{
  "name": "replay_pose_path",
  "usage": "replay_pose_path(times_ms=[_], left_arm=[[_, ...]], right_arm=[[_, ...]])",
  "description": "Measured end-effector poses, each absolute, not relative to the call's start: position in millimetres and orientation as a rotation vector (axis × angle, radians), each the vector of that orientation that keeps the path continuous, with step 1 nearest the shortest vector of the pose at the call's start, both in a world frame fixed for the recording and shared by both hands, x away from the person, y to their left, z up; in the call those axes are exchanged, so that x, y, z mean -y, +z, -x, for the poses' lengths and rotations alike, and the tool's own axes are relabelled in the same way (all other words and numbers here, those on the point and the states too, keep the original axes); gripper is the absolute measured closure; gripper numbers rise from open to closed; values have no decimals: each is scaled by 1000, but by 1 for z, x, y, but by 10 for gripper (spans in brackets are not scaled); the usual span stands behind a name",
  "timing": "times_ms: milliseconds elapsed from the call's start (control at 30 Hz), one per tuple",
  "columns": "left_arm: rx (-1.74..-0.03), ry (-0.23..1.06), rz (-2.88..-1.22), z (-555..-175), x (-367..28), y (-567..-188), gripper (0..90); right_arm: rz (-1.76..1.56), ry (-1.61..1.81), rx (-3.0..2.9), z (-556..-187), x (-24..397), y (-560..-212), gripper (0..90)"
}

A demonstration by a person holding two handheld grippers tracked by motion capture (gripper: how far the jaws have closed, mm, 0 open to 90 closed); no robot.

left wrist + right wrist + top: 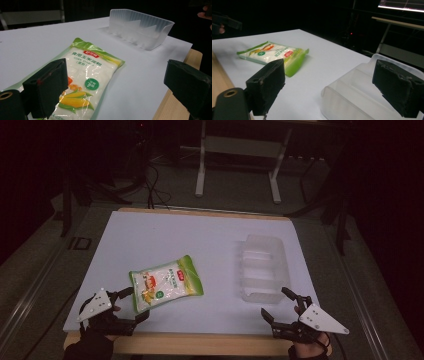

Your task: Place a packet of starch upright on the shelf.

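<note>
white corn starch bag (166, 283) lies left of the clear tray (263, 268); we hold left gripper (129, 306) and right gripper (280, 307) spread wide, empty, ready to take each.

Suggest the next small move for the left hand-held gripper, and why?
Probably ease the left hand-held gripper forward and close it on the near end of the white-and-green plastic corn starch bag. Its jaws are open with that end just ahead, the bag lies flat on the white table, and the clear ribbed plastic tray is empty.
</note>
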State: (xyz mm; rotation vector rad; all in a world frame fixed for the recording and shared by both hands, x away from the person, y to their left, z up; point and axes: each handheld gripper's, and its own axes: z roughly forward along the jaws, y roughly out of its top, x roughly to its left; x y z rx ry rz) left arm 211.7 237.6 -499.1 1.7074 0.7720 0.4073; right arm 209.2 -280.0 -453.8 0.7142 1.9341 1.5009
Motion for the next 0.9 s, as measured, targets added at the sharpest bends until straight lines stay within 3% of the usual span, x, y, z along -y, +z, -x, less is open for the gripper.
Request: replay_pose_path(times_ms=[300,900], left_arm=[[-744,370,-1784,-215,-233,-501,63],[-687,369,-1750,-228,-225,-475,63]], right_arm=[[-780,1577,-1914,-208,280,-453,97],[-697,1571,-1907,-196,270,-443,102]])
